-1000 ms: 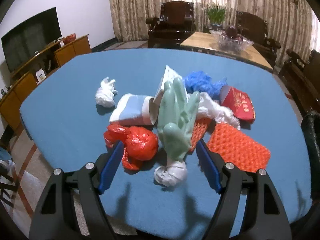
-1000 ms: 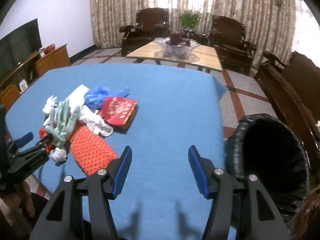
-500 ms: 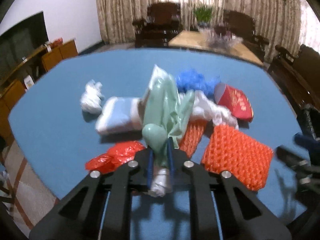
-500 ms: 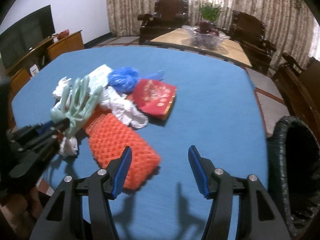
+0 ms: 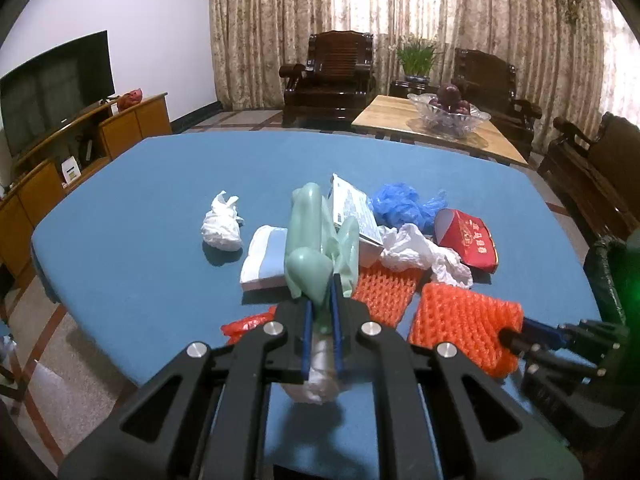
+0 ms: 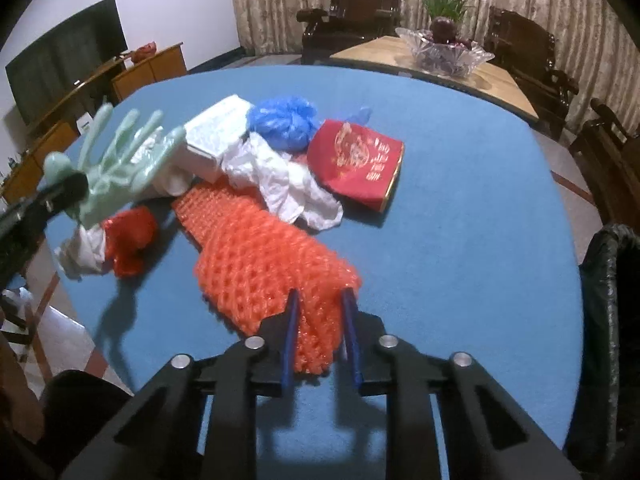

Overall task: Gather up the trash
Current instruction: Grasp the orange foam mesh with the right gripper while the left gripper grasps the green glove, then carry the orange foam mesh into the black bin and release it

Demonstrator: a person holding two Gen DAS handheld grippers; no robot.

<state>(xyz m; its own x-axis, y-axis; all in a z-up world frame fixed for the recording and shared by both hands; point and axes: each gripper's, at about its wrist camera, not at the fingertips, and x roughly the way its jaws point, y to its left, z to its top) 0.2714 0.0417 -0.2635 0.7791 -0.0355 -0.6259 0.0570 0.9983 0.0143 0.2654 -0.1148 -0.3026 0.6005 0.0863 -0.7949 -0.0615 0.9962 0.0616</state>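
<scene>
One blue counter point(image 6: 460, 168) carries the whole heap of trash, with a black-lined bin point(image 6: 612, 320) standing at its right edge. Two orange foam nets lie in the pile: the nearer orange net point(image 6: 264, 264) is pinched at its near end between the pressed-in blue pads of the right gripper point(image 6: 320, 336), and the second net point(image 5: 384, 292) lies just behind it, partly under other scraps. One pale green glove point(image 5: 316, 248), puffed up with fingers spread, is clamped at its cuff by the left gripper point(image 5: 321, 332), whose pads are squeezed tight on it; a white wad point(image 5: 320, 376) hangs below the cuff. One red packet point(image 6: 356, 160) with gold characters, too small to read, lies flat behind the nets. One white box point(image 5: 354, 208) shows fine print that cannot be read. One crumpled white bag point(image 6: 288, 180), one blue bag point(image 6: 284, 120), one red bag point(image 6: 132, 240) and one white tissue ball point(image 5: 222, 228) make up the rest, the tissue ball sitting apart at the left.
</scene>
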